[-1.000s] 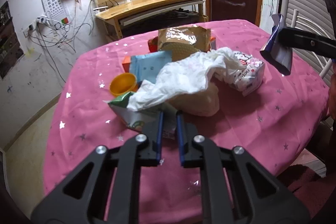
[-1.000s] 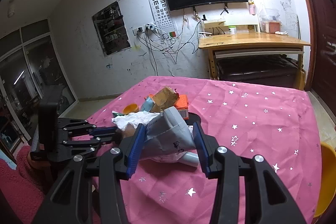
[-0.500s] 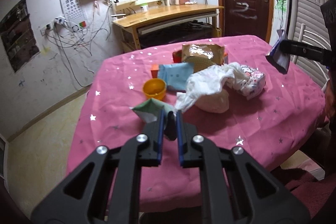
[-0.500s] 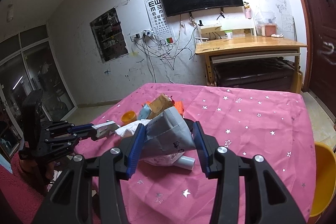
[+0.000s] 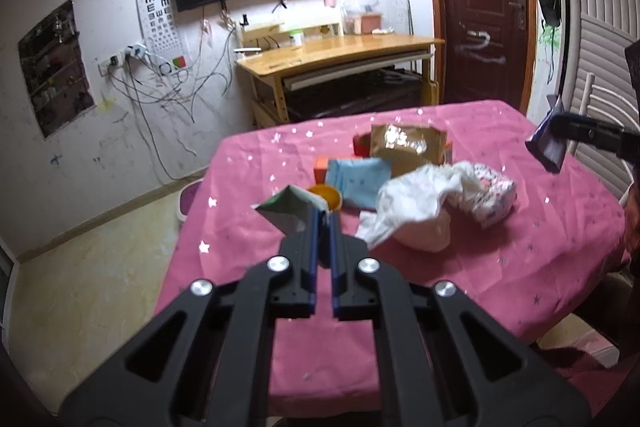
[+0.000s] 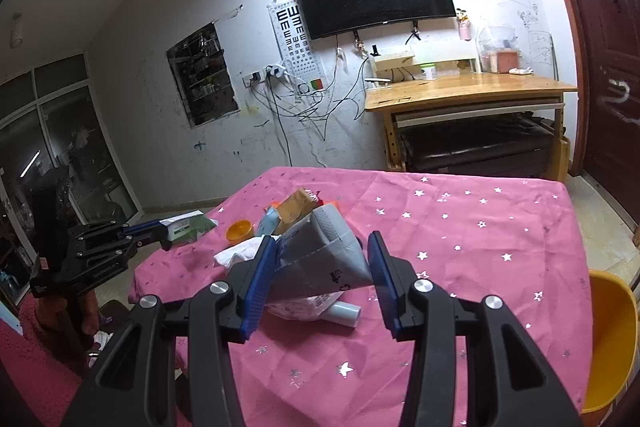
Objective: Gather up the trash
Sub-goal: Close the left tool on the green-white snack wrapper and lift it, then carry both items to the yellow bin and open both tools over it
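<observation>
The left gripper has its jaws pressed together on a green-and-white carton, which hangs above the near left part of the pink tablecloth; the carton's lower end is hidden behind the fingers. In the right wrist view the same carton shows at middle left, clear of the cloth. The right gripper pinches a flattened grey packet, jaws partway apart around it; the print on the packet is too small to read. Under it lie a patterned wrapper and a pale tube, both partly covered.

A second ago the carton lay at the edge of the heap, under the white plastic bag; it has since been lifted off, and the left camera's view has pulled back and risen. The right gripper has barely shifted.

The remaining heap sits mid-table: a brown pouch, a light blue packet and an orange cup (its contents cannot be made out). A yellow bin is cut off at the lower right edge of the right wrist view, its inside unseen.
</observation>
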The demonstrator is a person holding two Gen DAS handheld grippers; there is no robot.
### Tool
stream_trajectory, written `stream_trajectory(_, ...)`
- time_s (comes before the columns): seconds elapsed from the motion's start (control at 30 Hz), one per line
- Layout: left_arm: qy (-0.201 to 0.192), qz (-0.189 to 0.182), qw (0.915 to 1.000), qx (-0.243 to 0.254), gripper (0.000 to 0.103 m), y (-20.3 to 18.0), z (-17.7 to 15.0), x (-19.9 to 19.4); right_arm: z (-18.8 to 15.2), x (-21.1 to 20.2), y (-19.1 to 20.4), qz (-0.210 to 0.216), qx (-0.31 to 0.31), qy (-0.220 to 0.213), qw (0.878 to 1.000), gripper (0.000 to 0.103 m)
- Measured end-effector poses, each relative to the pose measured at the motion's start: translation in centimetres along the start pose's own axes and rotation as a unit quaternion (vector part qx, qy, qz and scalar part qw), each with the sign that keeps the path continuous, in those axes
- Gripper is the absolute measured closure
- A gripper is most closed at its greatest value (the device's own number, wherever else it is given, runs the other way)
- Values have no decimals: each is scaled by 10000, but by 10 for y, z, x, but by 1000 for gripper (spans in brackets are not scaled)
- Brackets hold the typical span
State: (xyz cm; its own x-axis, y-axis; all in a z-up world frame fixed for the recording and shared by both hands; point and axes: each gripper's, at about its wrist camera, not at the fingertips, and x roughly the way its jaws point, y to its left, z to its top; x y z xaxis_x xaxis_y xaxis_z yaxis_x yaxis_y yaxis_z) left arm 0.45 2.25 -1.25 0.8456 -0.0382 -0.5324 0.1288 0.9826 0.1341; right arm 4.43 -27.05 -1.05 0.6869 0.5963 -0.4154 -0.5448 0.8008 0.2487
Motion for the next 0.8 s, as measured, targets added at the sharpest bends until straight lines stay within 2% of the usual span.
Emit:
stream_trajectory(0.2,-184,-162,9996,158,100,-17,22,-2,3,-15,-10,-183,83,-167,9997,62)
stream_trajectory(0.4,-420,-497,9970,425,100,-49,55,-1,7,-42,-34,-532,260,-455,9972,62)
stream_trajectory(0.6,-643,-916,9900,863,100,-95,88,2,8,-69,-68,-1082,491,-723,9903,62)
stream_trajectory(0.8,-748,-1395,9795,1246,100,-145,114,12,0,-82,-103,-1621,697,-793,9811,62)
